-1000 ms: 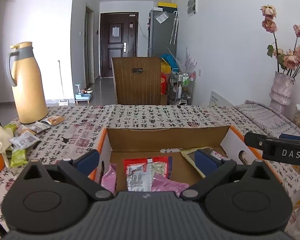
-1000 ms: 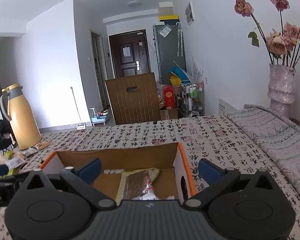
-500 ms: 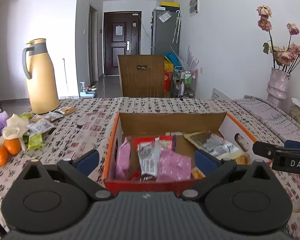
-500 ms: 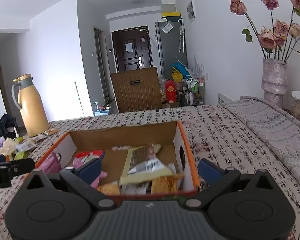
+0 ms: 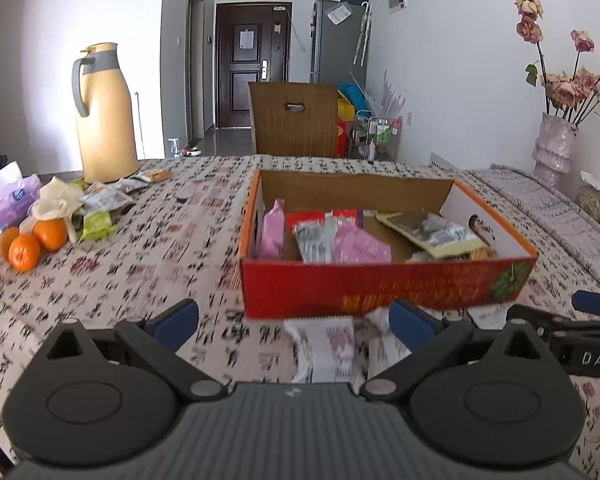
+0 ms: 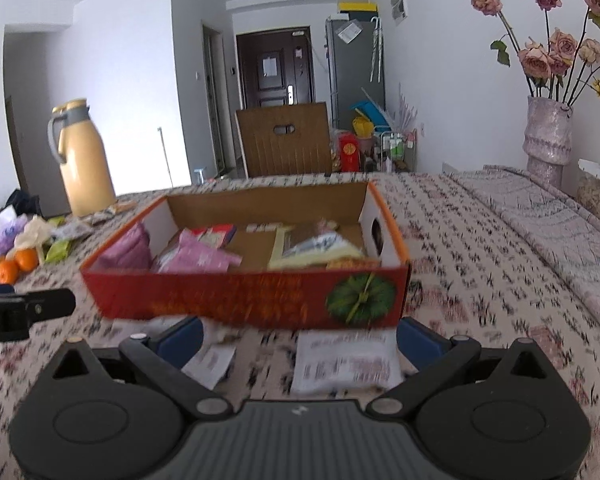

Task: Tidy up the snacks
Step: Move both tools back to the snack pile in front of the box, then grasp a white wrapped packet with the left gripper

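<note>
One open cardboard box [image 5: 384, 288], red on its front wall with orange rims, sits on the table [image 5: 148, 264] under a patterned cloth, toward the table's near edge and right of its middle. Inside it lie several snack packets: two pink ones [image 5: 358, 245] at the left end, one red packet [image 5: 320, 216] toward the back, one silver-grey packet [image 5: 314, 240] in front of it, and one pale yellow packet [image 5: 432, 232] at the right end, with something orange beneath it that is too blurred to name. Two white snack packets lie on the cloth just in front of the box's front wall; the larger one [image 6: 346, 362] is between the fingers of the right claw [image 6: 298, 338], the smaller [image 6: 210, 362] near its left finger. The right claw is spread wide and holds nothing. The left claw [image 5: 294, 320] is likewise spread wide and empty, with a white packet [image 5: 326, 346] on the cloth between its fingers. At the table's left edge are three oranges [image 5: 32, 242], a heap of loose wrappers [image 5: 100, 204] and one tall beige thermos jug [image 5: 104, 114]. One vase of dried roses [image 6: 548, 136] stands at the right edge
</note>
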Demonstrator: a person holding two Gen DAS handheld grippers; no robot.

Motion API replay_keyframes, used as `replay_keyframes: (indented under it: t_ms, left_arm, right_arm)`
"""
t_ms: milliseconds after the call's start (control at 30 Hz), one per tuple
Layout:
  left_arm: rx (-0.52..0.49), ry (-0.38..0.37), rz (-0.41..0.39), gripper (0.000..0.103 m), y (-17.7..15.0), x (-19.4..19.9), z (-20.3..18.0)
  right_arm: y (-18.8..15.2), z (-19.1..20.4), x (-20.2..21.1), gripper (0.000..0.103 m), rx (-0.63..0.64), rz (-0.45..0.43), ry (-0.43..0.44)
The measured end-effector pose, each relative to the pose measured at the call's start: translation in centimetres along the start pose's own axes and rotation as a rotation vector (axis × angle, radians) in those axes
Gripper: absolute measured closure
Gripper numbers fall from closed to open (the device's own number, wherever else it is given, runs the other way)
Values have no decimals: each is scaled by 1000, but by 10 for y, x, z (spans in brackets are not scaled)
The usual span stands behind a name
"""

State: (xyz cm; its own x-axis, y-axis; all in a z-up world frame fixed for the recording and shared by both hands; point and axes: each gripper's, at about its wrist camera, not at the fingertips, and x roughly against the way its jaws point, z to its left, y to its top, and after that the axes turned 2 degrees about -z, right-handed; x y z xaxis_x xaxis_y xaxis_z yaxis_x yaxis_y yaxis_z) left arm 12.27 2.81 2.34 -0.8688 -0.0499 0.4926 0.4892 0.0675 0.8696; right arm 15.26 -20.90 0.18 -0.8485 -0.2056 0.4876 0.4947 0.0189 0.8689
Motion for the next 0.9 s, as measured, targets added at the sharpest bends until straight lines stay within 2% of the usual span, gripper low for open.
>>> replay_keyframes:
  t_ms: [467,567,667,767,833,900]
  left_arm:
    - [-12,-60,101,0,-47,18,5]
    - [-1,-75,125,7,-53,18,7]
    - [5,-96,145,17,-58,18,7]
    - [13,-125,164,33,-63,17,9]
    - [31,-158,184,55,-66,17,12]
    - [39,-184,188,62,-68,18,15]
  right_arm:
    - [-46,16,27,0,19,88,-31]
    - [-51,17,31,0,17,94,-38]
    - [-55,20,35,0,16,98,-43]
    - [-58,25,39,0,18,101,-49]
    - [-60,30,41,0,17,103,-52]
    - [-62,33,44,0,17,106,-57]
